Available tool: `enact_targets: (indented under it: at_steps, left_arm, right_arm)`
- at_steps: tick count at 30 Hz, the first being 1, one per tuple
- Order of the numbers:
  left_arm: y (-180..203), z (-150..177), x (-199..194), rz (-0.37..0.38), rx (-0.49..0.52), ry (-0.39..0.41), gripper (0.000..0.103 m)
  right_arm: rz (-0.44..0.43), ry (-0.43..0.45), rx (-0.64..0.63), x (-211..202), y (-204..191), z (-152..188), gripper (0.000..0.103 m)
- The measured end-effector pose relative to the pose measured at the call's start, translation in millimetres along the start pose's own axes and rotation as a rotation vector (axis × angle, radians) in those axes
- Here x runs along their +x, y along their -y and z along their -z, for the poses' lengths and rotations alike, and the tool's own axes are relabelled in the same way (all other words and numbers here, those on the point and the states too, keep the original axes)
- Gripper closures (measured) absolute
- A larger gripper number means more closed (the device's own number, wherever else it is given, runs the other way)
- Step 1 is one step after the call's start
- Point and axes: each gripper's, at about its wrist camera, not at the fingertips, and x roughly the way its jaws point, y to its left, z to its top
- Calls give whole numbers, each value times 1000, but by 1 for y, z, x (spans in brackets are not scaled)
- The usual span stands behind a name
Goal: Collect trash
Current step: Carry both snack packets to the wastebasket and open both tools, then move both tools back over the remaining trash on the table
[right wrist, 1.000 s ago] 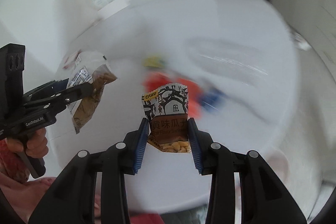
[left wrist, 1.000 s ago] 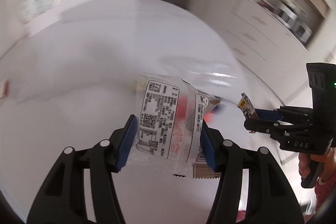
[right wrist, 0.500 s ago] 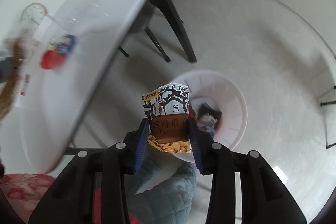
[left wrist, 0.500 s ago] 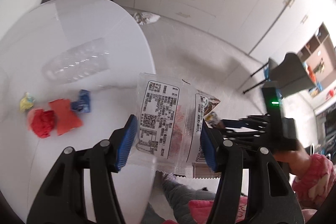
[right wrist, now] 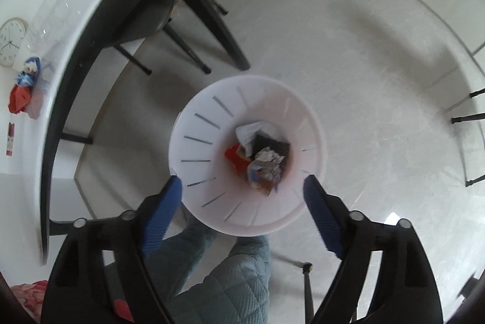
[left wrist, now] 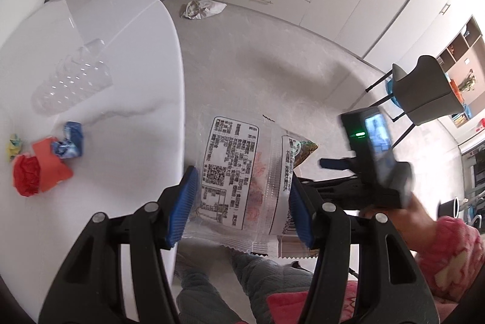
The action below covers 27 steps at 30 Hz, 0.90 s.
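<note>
Left wrist view: the left gripper (left wrist: 241,196) has its blue pads pressed against both sides of a clear snack wrapper (left wrist: 239,175), label side up, with a second, darker wrapper (left wrist: 303,149) tucked behind it. It is held out past the right edge of the white table (left wrist: 136,99), over bare floor, likely so it can go on to the bin. The right gripper (left wrist: 372,169) shows to its right, blurred.

On the table to the left lie more scraps: a red crumpled paper (left wrist: 26,175), an orange sheet (left wrist: 51,164), a blue wad (left wrist: 70,140), a small yellow scrap (left wrist: 13,143) and a clear plastic bottle (left wrist: 72,78) farther off.

From the right wrist, the right gripper (right wrist: 242,202) stands wide open and empty, directly above the white bin (right wrist: 200,142) on the floor. Inside sit crumpled white paper (right wrist: 250,131), a red piece (right wrist: 234,155) and printed wrappers (right wrist: 265,169), with plenty of room left.
</note>
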Motion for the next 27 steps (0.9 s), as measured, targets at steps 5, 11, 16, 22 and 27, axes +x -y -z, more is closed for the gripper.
enact_targets:
  at_steps: [5, 11, 16, 22, 27]
  left_arm:
    - [11, -2, 21, 14, 0, -26, 47]
    - [11, -5, 62, 13, 32, -91, 47]
    - [19, -2, 98, 11, 38, -172, 36]
    - [30, -1, 100, -6, 26, -202, 13]
    - [39, -9, 60, -16, 22, -151, 8]
  right_arm:
    - [24, 47, 34, -42, 20, 8, 8]
    - [7, 76, 101, -72, 38, 13, 4]
    - [20, 96, 110, -79, 45, 16, 3]
    - [23, 108, 133, -83, 52, 18, 3]
    - [8, 132, 130, -96, 48, 12, 3]
